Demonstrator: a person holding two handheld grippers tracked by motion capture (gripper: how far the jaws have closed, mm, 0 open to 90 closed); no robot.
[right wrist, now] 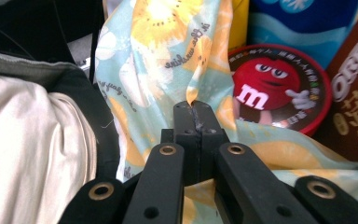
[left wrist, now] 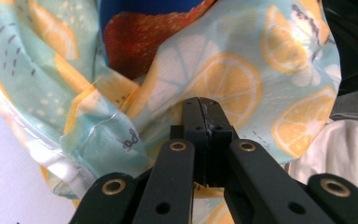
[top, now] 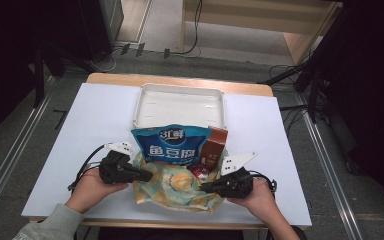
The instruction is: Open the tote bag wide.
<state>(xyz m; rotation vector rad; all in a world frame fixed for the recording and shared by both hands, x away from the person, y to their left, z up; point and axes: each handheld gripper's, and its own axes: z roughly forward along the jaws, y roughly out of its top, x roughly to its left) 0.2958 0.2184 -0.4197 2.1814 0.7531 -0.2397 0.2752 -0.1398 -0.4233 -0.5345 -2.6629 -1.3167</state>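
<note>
A lemon-print cloth bag (top: 177, 192) lies at the table's front middle. Out of it stick a blue snack pack (top: 172, 145), a brown Oreo box (top: 214, 147) and a red M&M's tub (top: 200, 171). My left gripper (top: 150, 176) is at the bag's left edge, and in the left gripper view the left gripper (left wrist: 204, 105) is shut on a fold of the bag's cloth (left wrist: 223, 74). My right gripper (top: 203, 188) is at the bag's right edge; in its own view the right gripper (right wrist: 194, 108) pinches the cloth (right wrist: 154, 60) beside the tub (right wrist: 272, 88) and the Oreo box (right wrist: 354, 93).
An empty white tray (top: 180, 107) sits just behind the bag at the back middle of the white table (top: 80, 150). The person's hands and a grey sleeve come in at the front edge. Cables trail from both grippers.
</note>
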